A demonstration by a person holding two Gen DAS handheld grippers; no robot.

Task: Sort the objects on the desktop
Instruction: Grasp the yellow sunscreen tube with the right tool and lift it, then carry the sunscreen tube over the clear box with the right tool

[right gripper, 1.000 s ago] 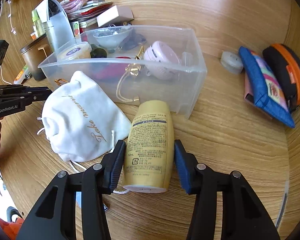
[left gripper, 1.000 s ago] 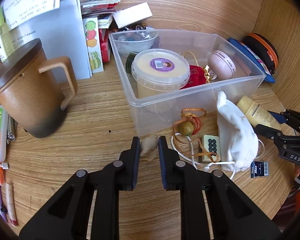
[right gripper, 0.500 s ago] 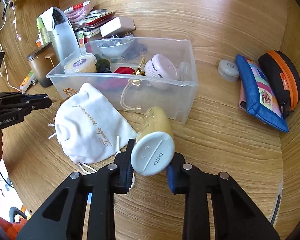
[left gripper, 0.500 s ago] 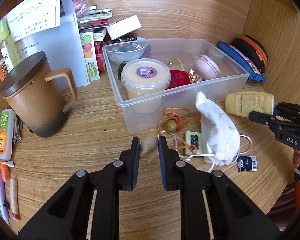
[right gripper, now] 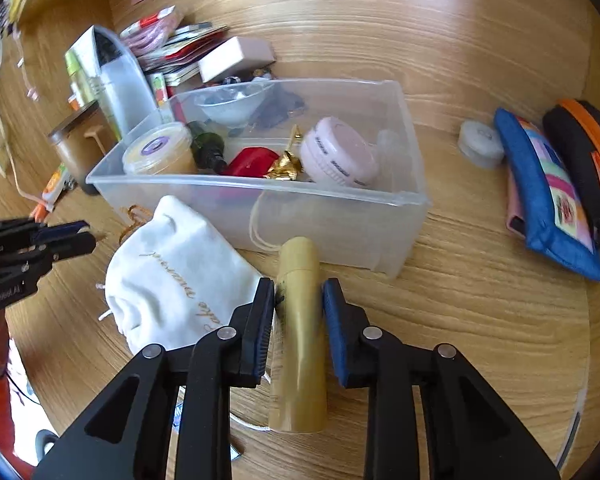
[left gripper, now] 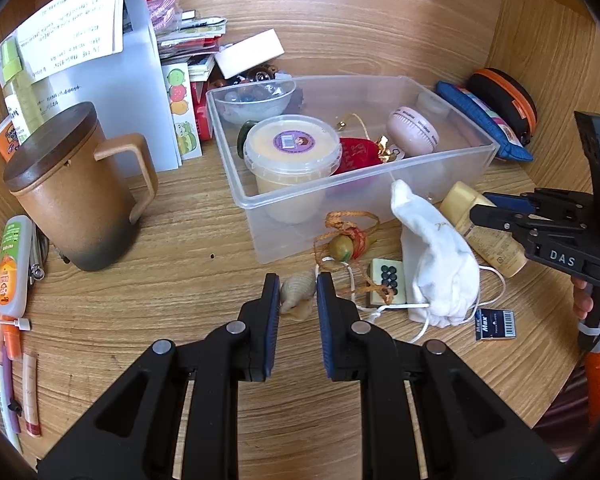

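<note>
My left gripper point(left gripper: 298, 280) is shut on a small beige shell-like piece point(left gripper: 296, 294) just above the wooden desk, in front of the clear plastic bin point(left gripper: 380, 176). My right gripper point(right gripper: 298, 286) is shut on a yellow lotion bottle point(right gripper: 300, 320), which lies lengthwise between its blue pads with its far end towards the bin point(right gripper: 260, 184). A white drawstring pouch point(right gripper: 172, 264) lies left of the bottle. In the left wrist view the right gripper point(left gripper: 496, 208) crosses the bottle point(left gripper: 488, 240) beside the pouch point(left gripper: 436, 264). The bin holds a lidded tub point(left gripper: 292, 148), a pink round case point(left gripper: 414, 132) and a red pouch.
A brown lidded mug point(left gripper: 72, 196) stands to the left, with pens and a tube point(left gripper: 12, 260) at the desk edge. A mahjong tile point(left gripper: 388, 280), a corded bead point(left gripper: 342, 246) and a staples box point(left gripper: 494, 324) lie near the pouch. A blue pouch point(right gripper: 548, 192) and a black-orange case point(right gripper: 584, 152) sit at the right.
The right gripper's jaws closed on the yellow bottle, which tipped up and now lies along them. The left gripper kept its grip on the shell piece while its view drew back slightly.
</note>
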